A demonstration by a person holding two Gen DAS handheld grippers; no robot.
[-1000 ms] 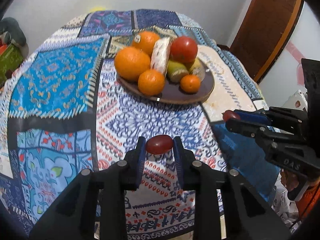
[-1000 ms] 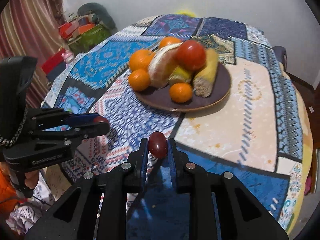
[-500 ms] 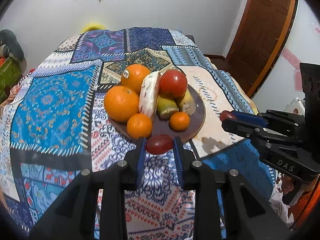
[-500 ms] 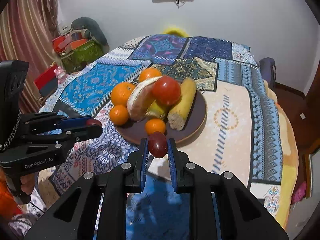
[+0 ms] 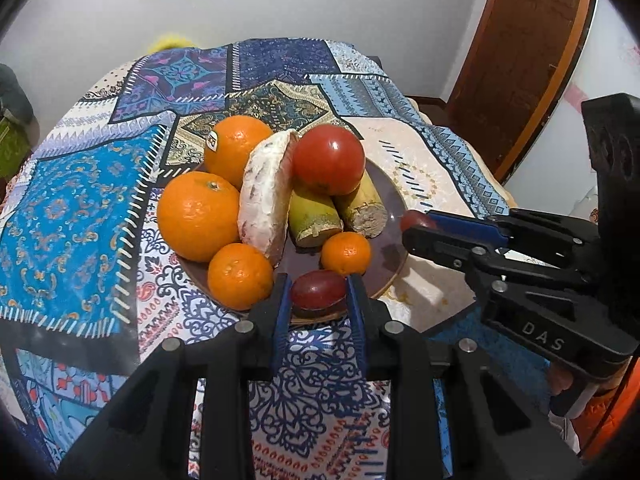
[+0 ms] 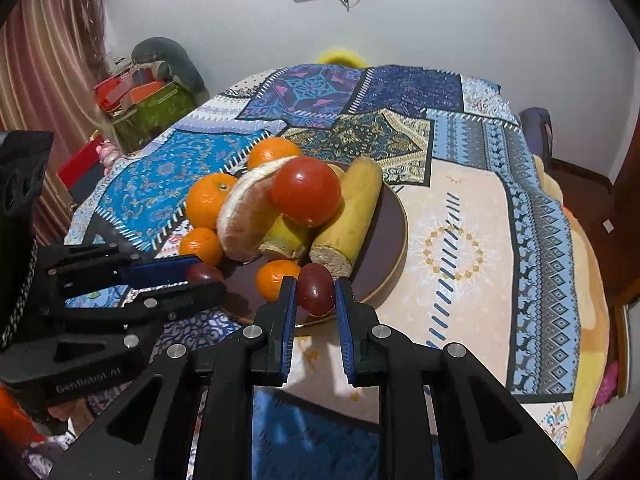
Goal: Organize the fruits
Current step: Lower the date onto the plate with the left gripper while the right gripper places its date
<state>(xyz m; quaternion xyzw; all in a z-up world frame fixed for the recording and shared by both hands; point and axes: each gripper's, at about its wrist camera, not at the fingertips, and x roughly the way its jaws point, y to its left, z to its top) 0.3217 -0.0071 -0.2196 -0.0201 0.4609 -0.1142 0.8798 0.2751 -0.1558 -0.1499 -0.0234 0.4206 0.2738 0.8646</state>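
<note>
A dark brown plate (image 5: 394, 216) (image 6: 390, 240) on the patterned tablecloth holds several oranges (image 5: 198, 216), a peeled pomelo wedge (image 5: 266, 196), a red tomato (image 5: 328, 159) and cut bananas (image 6: 348, 220). My left gripper (image 5: 318, 294) is shut on a small dark red grape (image 5: 318, 289), held at the plate's near rim. My right gripper (image 6: 316, 290) is shut on another dark red grape (image 6: 316, 289), at the plate's near right rim. The right gripper also shows in the left wrist view (image 5: 416, 224), and the left gripper in the right wrist view (image 6: 204, 276).
The table drops off at its right edge (image 6: 592, 280). Boxes and clutter (image 6: 144, 96) stand beyond the table's far left. A brown door (image 5: 516, 60) is at the right. The white wall is behind.
Both grippers moved forward toward the plate with their grapes still held; they now sit at its near rim, closer to each other.
</note>
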